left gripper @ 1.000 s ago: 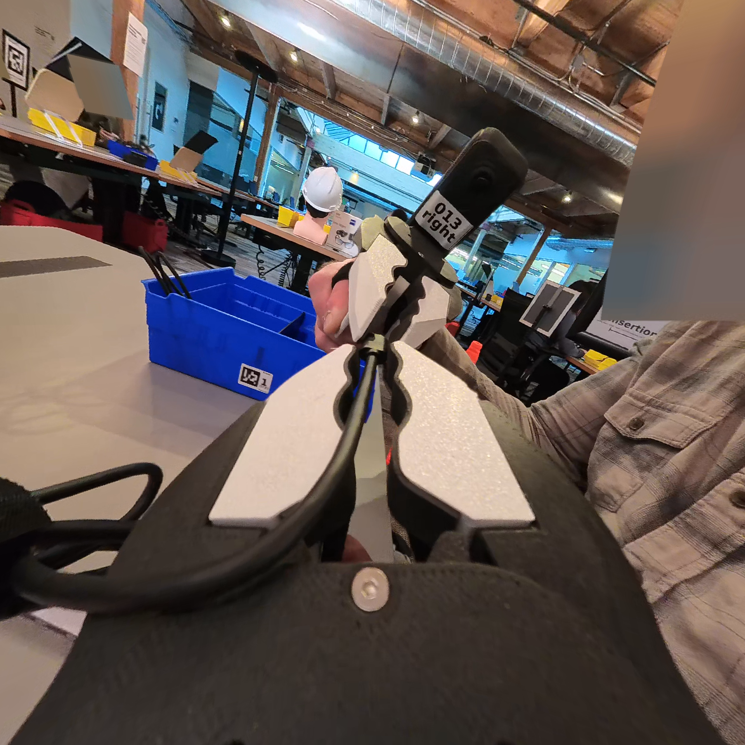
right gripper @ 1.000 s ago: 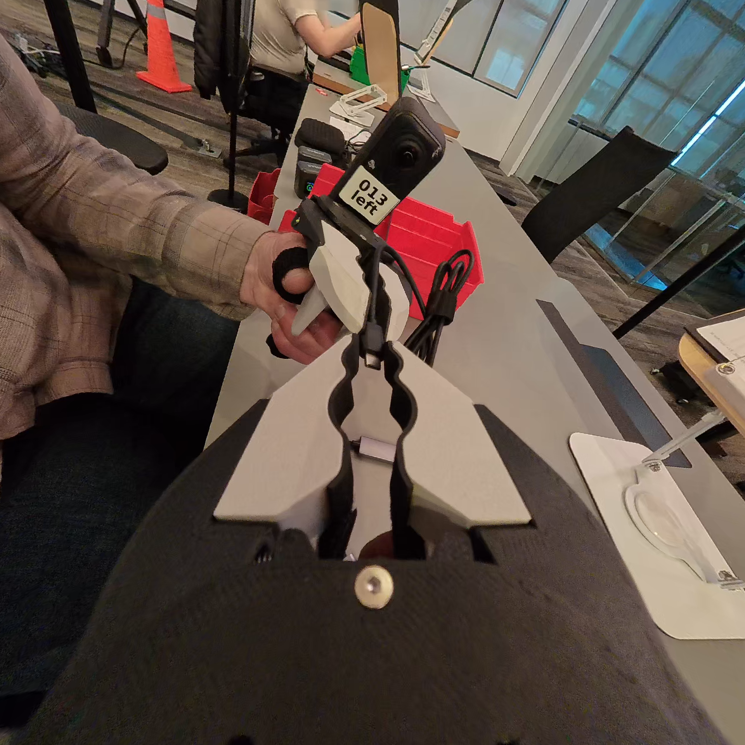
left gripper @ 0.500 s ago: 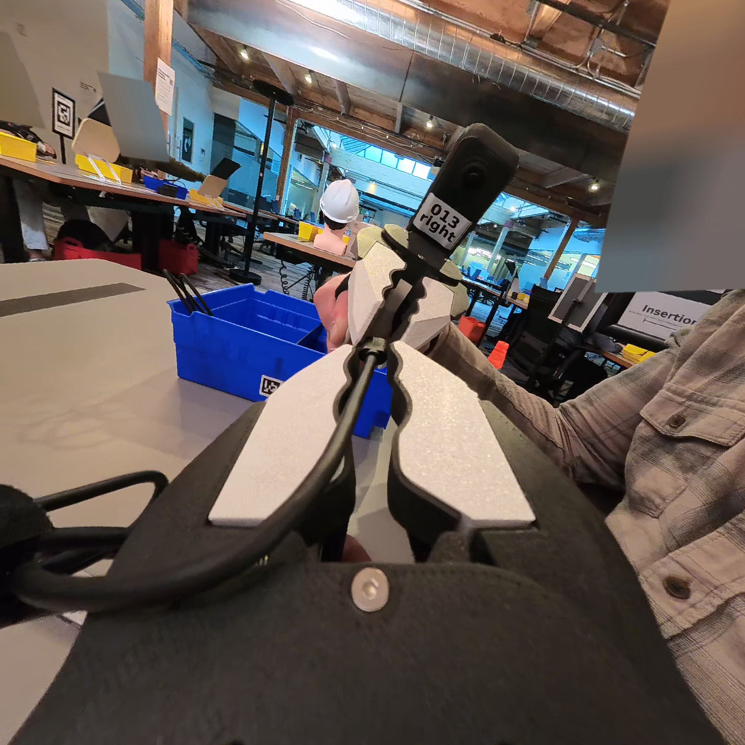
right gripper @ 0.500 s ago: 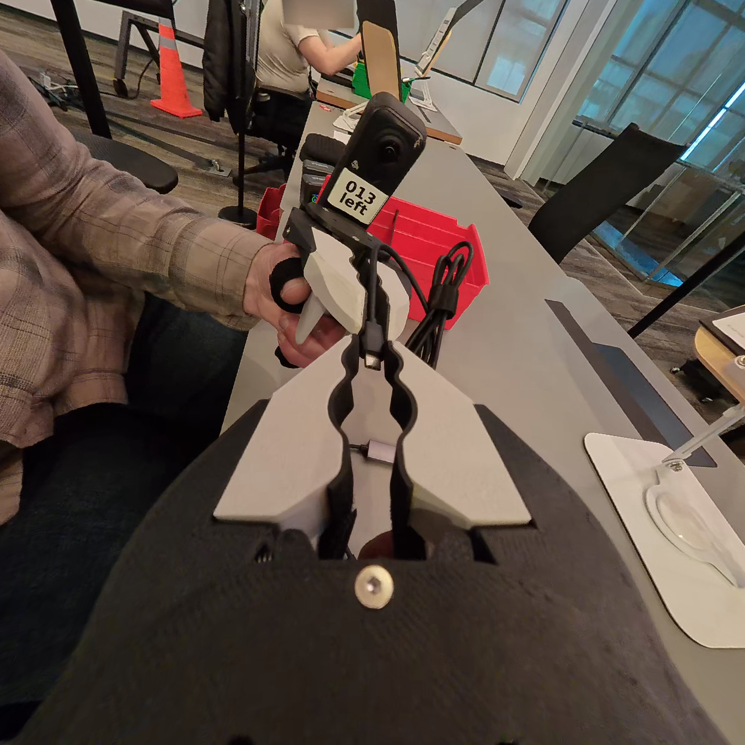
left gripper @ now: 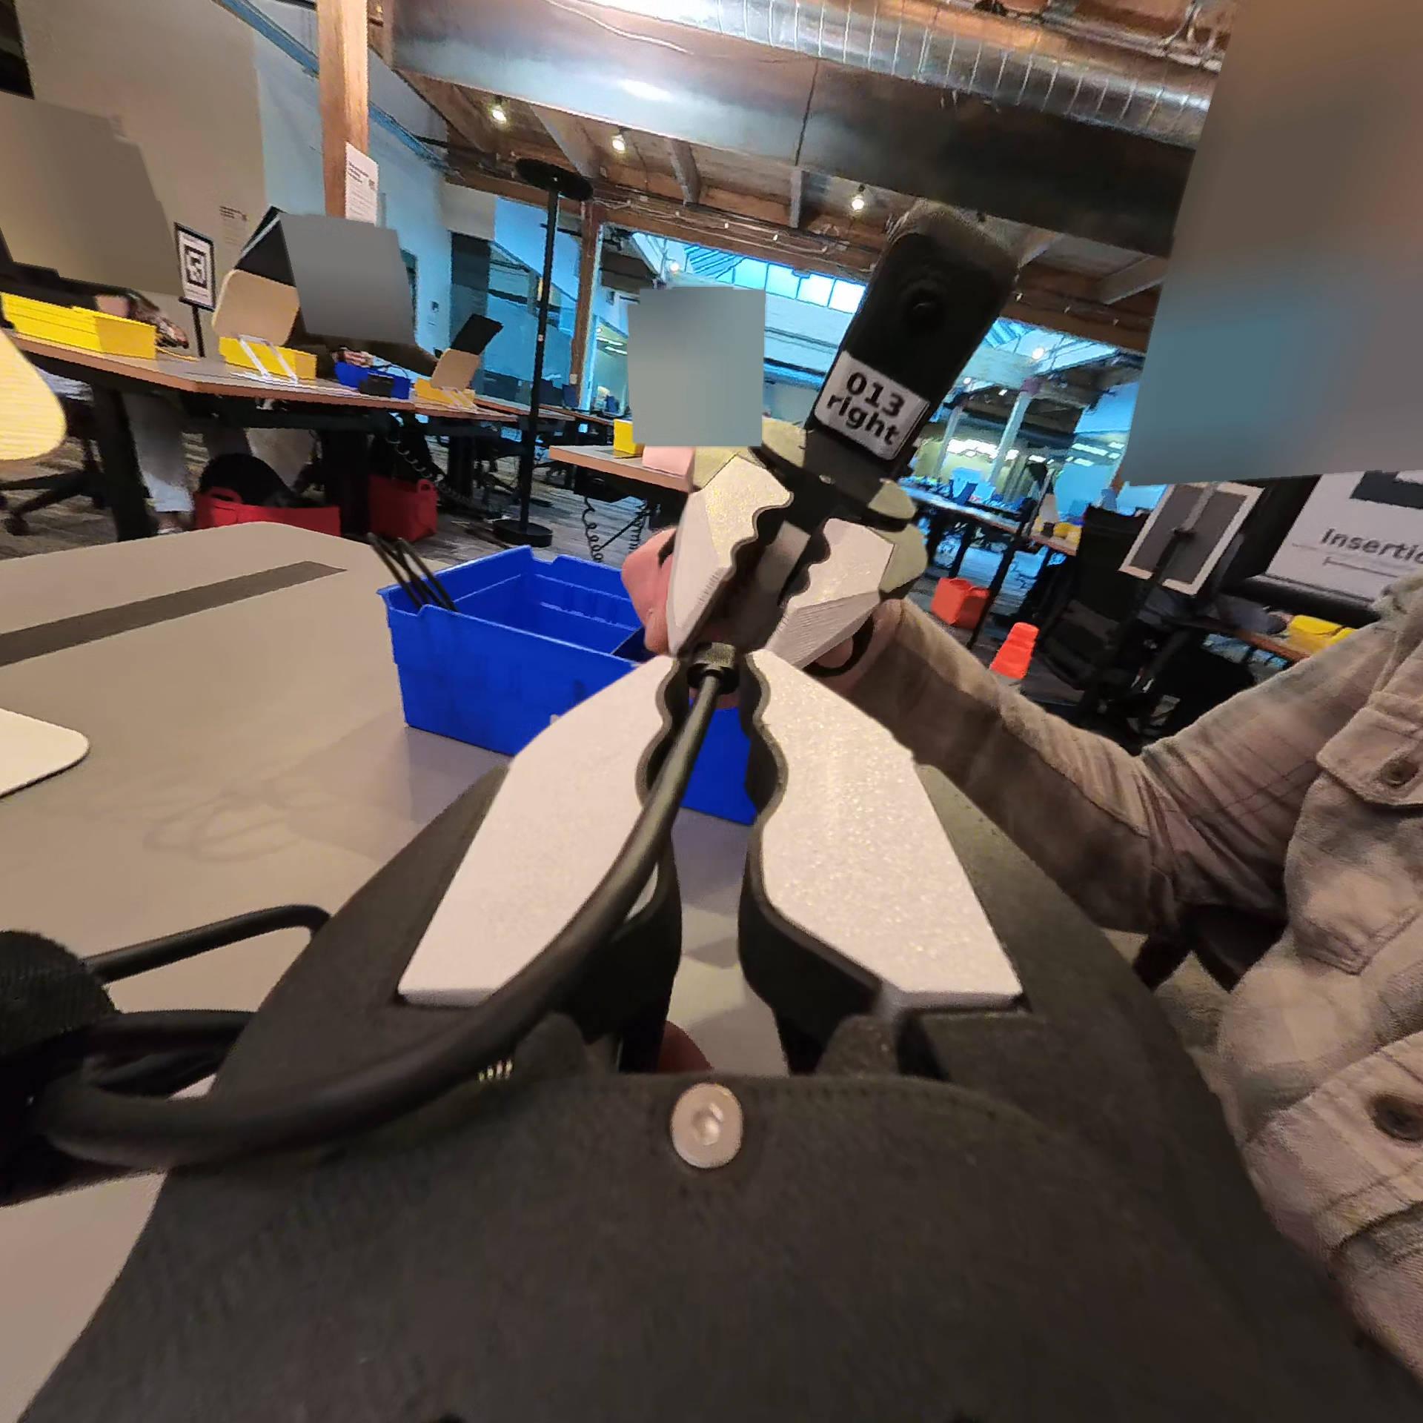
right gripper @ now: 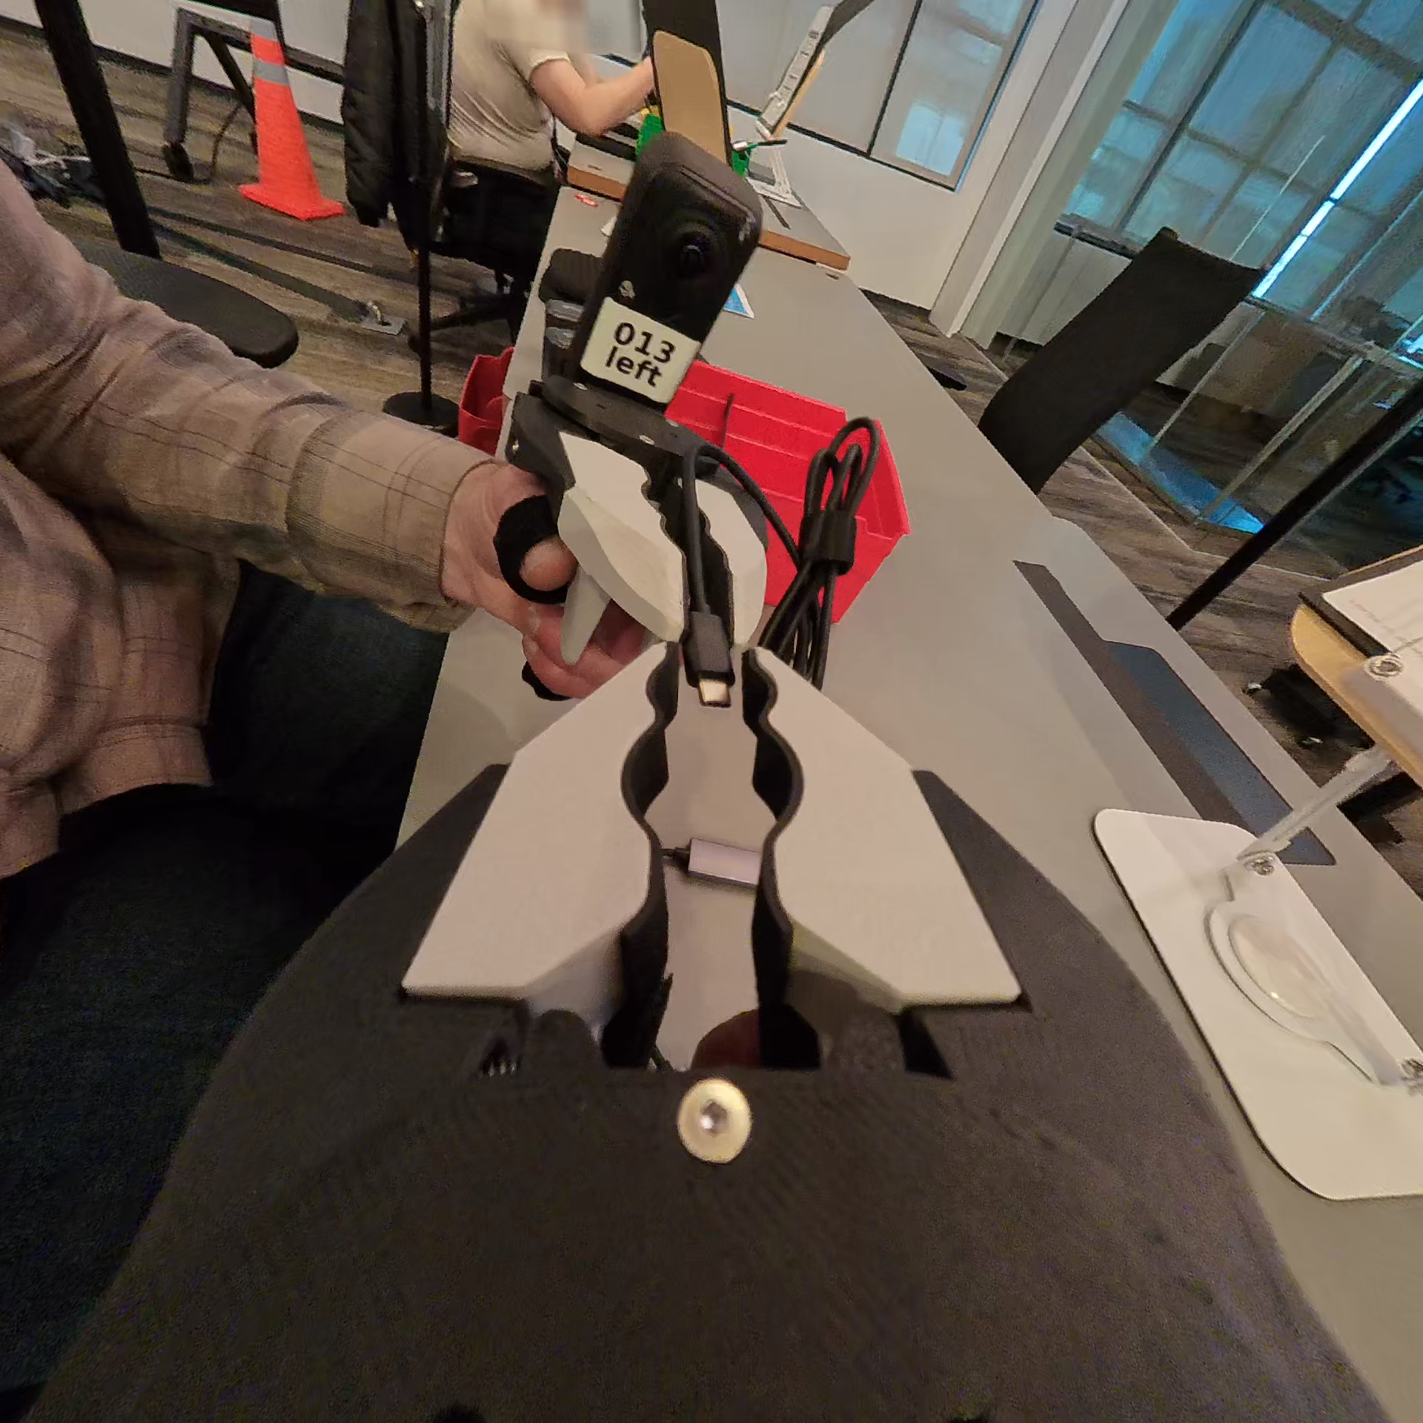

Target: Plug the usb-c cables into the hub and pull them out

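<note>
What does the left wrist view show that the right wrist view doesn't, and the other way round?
Left wrist view only: a blue bin. Right wrist view only: the plug's metal tip, a red bin, a small grey hub. Both: the black cable in the left claw, the right claw facing it, the grey table, a plaid sleeve.

Grey table (left gripper: 231,731) carries a blue bin (left gripper: 493,678), red bin (right gripper: 778,477) — and a white mat (right gripper: 1201,1024).
</note>
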`<state>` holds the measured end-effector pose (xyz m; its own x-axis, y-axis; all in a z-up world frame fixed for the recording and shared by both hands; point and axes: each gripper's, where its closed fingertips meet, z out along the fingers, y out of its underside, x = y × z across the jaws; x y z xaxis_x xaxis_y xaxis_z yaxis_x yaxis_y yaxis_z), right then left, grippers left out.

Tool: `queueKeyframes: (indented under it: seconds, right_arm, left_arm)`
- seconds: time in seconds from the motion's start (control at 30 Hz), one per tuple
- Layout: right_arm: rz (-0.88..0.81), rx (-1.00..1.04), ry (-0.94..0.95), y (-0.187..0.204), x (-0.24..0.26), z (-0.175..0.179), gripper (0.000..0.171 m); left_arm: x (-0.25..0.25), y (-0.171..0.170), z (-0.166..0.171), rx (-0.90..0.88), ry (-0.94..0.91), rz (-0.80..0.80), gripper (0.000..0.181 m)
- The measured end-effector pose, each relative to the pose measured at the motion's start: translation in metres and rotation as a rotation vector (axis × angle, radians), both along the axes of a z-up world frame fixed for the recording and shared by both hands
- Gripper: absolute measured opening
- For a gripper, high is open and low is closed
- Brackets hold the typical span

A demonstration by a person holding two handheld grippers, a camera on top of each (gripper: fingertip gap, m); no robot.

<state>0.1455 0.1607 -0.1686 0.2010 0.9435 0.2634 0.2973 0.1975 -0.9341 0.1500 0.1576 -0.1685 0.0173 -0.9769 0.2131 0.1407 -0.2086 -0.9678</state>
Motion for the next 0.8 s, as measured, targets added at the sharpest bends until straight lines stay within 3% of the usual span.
queueKeyframes:
  seconds: [0.53, 0.7, 0.8]
  right_arm:
    - [-0.222, 0.0, -0.096, 0.021, 0.026, -0.014, 0.017]
    - [-0.289, -0.032, -0.22, 0.023, 0.03, -0.038, 0.032]
    - [-0.281, -0.118, -0.273, 0.02, 0.022, -0.064, 0.06]
  left_arm:
    - [-0.009, 0.024, -0.014, 0.355, 0.214, 0.313, 0.012]
    - [-0.022, 0.035, -0.018, 0.344, 0.239, 0.378, 0.012]
    - [-0.029, 0.037, -0.019, 0.34, 0.243, 0.392, 0.012]
